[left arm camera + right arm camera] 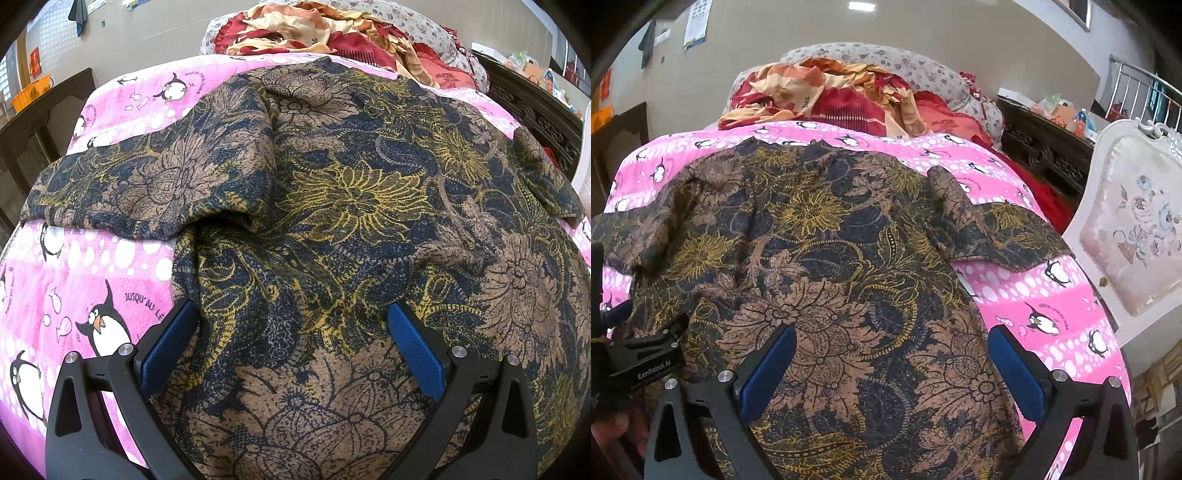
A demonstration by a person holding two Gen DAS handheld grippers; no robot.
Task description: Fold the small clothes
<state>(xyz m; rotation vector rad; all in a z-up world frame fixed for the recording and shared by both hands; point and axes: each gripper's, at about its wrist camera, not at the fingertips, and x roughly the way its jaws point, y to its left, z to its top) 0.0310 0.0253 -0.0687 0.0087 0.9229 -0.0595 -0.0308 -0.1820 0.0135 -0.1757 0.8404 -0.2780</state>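
Observation:
A brown, navy and yellow floral shirt [332, 206] lies spread on a pink penguin-print blanket [92, 280], sleeves out to both sides. My left gripper [291, 321] is open and hovers over the shirt's lower left part, its blue pads [170, 343] wide apart with nothing held. In the right wrist view the same shirt [820, 258] fills the centre. My right gripper [892, 350] is open above the shirt's lower right edge, with one pad over the pink blanket [1052, 295]. The left gripper's black body [642, 354] shows at the left edge.
A heap of red, orange and cream fabric [325, 33] and a floral pillow [916, 70] sit at the bed's far end. A dark carved wooden bed frame [535, 110] runs along the right. A white upholstered chair [1130, 229] stands close to the right side.

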